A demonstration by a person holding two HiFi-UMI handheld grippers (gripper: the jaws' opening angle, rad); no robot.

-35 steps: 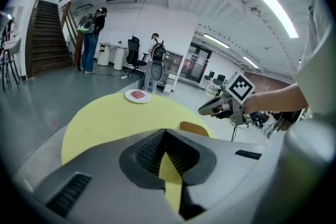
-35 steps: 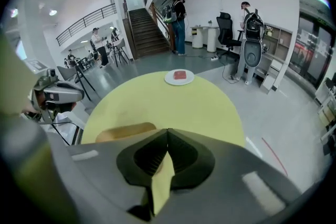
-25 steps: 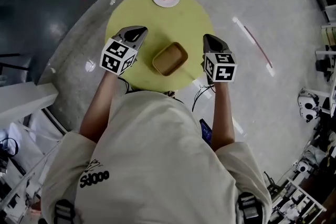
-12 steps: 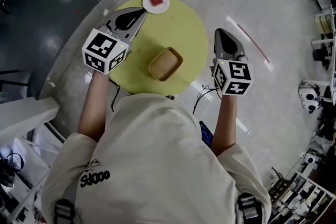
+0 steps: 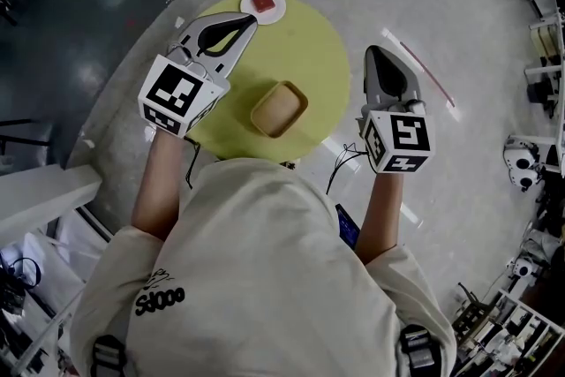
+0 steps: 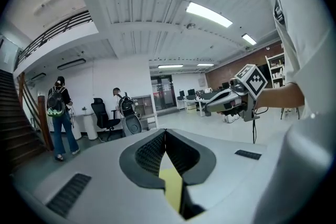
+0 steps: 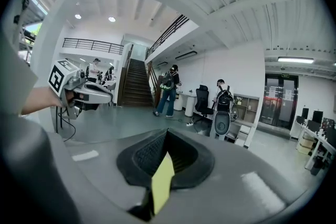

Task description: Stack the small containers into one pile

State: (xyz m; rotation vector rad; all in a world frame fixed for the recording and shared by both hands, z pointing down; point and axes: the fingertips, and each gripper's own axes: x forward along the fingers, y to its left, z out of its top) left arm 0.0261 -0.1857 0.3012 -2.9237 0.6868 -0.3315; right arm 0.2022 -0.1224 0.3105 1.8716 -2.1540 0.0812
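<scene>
A tan rectangular small container (image 5: 278, 109) sits near the front of the round yellow table (image 5: 322, 57). A white saucer with a red block (image 5: 263, 3) lies at the table's far edge. My left gripper (image 5: 249, 19) is raised above the table's left side, shut and empty, and it points toward the saucer. My right gripper (image 5: 376, 51) is held beyond the table's right edge, also shut with nothing in it. Both gripper views look out level across the room. The shut left gripper (image 6: 165, 135) sees the right gripper (image 6: 231, 100); the shut right gripper (image 7: 167, 135) sees the left gripper (image 7: 86, 93).
The table stands on grey concrete floor with a cable (image 5: 340, 159) by its base and a red-white strip (image 5: 425, 69) to the right. Equipment racks (image 5: 538, 57) line the right side. People with backpacks (image 6: 59, 113), an office chair (image 6: 105, 120) and stairs (image 7: 137, 86) are farther off.
Both grippers have lifted away from the tan container and spread apart: the left went up and left toward the saucer, the right moved out past the table's right edge.
</scene>
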